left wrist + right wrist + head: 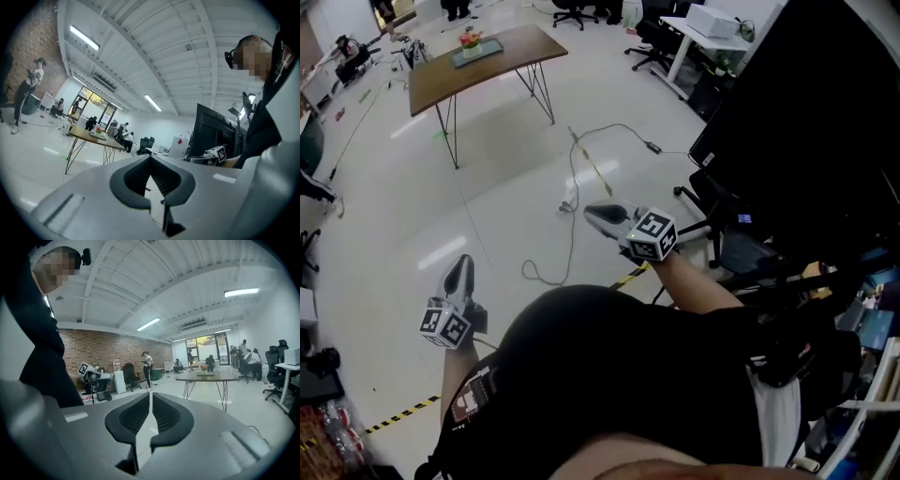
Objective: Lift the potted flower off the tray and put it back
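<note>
The potted flower (470, 39), red and orange, stands on a greenish tray (480, 52) on a brown table (506, 58) far across the room. It shows small in the left gripper view as the flower (98, 131) and in the right gripper view as the flower (204, 367) on its tray (205, 373). My left gripper (461, 263) is held low at the left, shut and empty, its jaws (150, 157) meeting at the tips. The right gripper (591, 214) is in front of me, also shut with nothing in it, tips together (151, 393). Both are several metres from the table.
A cable (572, 178) trails over the white floor between me and the table. Yellow-black tape (394, 415) marks the floor at the lower left. A large dark screen (806, 122) and chairs stand at the right, a white desk (703, 33) behind. People stand far off.
</note>
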Demonstrator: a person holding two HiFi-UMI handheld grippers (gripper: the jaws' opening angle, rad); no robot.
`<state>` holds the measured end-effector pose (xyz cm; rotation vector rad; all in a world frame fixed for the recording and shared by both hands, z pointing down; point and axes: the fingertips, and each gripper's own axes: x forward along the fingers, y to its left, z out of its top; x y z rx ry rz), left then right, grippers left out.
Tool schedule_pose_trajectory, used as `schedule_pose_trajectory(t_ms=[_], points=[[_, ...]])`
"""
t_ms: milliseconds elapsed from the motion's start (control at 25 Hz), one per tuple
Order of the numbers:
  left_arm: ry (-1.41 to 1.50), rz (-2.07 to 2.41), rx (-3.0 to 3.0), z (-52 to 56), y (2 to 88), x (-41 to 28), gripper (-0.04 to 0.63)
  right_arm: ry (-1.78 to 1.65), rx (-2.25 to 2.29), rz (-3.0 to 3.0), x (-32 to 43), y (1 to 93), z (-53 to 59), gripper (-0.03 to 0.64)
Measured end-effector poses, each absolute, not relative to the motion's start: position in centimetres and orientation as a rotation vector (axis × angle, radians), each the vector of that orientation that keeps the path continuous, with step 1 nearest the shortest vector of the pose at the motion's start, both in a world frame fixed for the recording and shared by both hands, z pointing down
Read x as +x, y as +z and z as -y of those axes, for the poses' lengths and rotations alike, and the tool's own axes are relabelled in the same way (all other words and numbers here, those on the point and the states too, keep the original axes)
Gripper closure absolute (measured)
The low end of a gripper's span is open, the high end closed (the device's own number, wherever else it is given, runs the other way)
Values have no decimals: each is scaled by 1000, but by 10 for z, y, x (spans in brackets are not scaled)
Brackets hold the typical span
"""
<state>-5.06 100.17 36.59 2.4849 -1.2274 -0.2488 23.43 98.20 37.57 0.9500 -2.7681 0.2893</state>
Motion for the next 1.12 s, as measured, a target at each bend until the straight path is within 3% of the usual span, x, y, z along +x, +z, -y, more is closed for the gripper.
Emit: schedule_pose_trajectory(t_ms=[240,760,1120], points=[[-225,1242,2460,-958,378,-22,601,400,940,2774,264,393,-926,583],[-307,1478,2393,-776,363,80,601,234,636,2806,331,399,-688,583],[-285,1457,2384,-698,363,104,601,248,654,2778,354,415,-632,583]])
